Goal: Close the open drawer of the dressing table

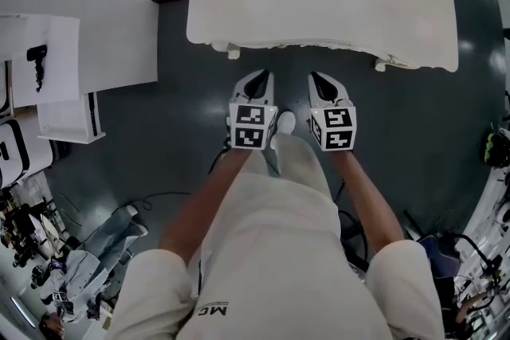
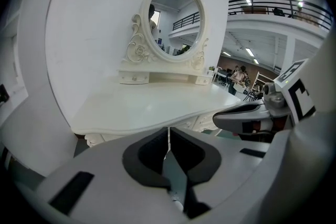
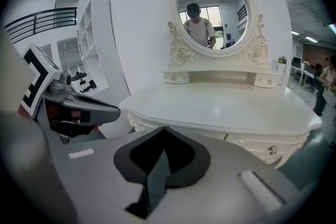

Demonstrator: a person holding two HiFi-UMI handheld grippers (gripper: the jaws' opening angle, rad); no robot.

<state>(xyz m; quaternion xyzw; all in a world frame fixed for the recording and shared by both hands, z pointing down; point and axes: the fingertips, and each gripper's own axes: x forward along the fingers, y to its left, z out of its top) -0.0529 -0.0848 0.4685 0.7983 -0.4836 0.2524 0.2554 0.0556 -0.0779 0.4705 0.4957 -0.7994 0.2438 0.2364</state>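
Left gripper (image 1: 256, 80) and right gripper (image 1: 320, 82): jaws together, seemingly empty, clear of dressing table (image 1: 319, 4).

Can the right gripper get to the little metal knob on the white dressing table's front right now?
Probably yes: the right gripper, shut and empty, faces the white dressing table, and only bare dark floor shows between it and the small metal knob on the front.

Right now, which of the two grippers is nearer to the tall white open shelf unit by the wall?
Left. The left gripper is on the side facing the shelf unit, apart from it. The right gripper is beside the left one, on its far side, so further away.
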